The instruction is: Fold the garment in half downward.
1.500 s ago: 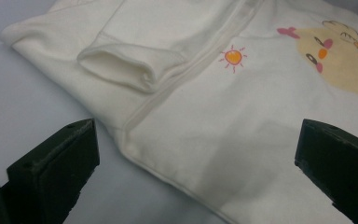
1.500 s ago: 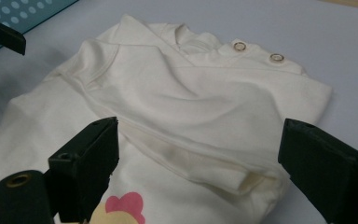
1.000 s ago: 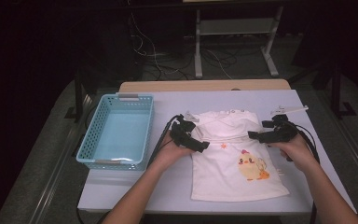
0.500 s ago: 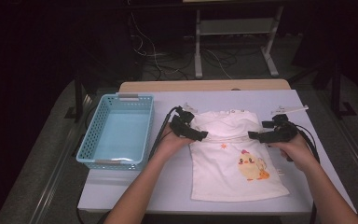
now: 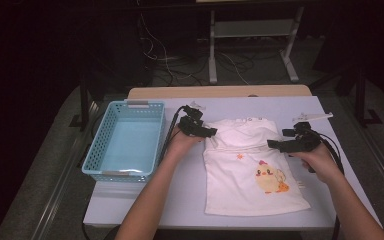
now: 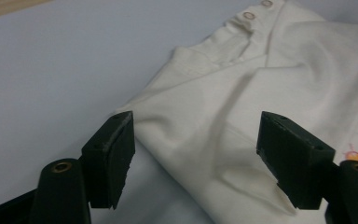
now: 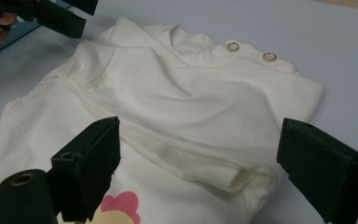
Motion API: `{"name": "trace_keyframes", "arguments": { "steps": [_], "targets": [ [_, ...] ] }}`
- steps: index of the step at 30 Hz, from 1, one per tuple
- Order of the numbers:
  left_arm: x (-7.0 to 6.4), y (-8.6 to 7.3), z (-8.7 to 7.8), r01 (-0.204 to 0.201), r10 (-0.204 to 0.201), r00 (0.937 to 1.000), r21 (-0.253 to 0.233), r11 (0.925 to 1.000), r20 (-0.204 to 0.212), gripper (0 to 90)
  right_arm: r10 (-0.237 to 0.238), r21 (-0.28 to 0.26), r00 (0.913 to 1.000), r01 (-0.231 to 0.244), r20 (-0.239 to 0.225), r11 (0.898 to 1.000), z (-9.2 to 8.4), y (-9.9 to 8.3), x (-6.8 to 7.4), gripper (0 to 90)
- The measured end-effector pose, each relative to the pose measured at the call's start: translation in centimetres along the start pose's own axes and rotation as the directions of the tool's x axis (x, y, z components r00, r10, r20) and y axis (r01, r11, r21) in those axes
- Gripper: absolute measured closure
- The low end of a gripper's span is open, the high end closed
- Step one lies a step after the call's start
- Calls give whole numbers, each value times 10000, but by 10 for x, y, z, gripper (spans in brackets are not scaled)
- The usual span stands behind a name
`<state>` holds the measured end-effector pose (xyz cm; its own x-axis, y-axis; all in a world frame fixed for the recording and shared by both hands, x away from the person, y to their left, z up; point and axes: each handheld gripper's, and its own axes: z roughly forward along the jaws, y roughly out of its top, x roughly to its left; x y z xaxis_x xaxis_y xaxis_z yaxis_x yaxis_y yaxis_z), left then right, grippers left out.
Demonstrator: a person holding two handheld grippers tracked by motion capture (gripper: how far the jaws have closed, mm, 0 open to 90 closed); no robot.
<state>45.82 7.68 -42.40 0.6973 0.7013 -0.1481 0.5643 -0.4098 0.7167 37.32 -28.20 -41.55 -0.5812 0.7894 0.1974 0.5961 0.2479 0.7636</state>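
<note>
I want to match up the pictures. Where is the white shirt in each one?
High view: the white shirt lies flat right of the centre, beside the blue basket.
Left gripper view: it fills the right half.
Right gripper view: it spreads across the middle.
Shared landmark: the two snap buttons at its collar.

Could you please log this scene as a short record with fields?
surface: table, pale, under dim light
shirt: shirt, white with chick print, flat, sleeves folded in
basket: basket, blue, left of the shirt
left claw: left claw at the shirt's left shoulder edge; jaws have just been closing, straddling the cloth edge, pads not pressing
right claw: right claw open over the folded right sleeve
</note>
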Motion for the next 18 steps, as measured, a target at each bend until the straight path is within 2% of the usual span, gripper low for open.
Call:
{"name": "trace_keyframes", "arguments": {
  "steps": [5,8,18],
  "targets": [
    [9,8,2,237,-240,9995,-148,9996,-205,342,-9,27,10000,9,5,10000,0,0,0,130],
    [15,12,4,178,-184,9990,-143,9997,-415,382,-14,16,10000,14,-5,10000,0,0,0,131],
    [30,13,16,212,-197,9986,289,9994,-493,502,-26,16,10000,26,-4,10000,0,0,0,132]
  ]
}}
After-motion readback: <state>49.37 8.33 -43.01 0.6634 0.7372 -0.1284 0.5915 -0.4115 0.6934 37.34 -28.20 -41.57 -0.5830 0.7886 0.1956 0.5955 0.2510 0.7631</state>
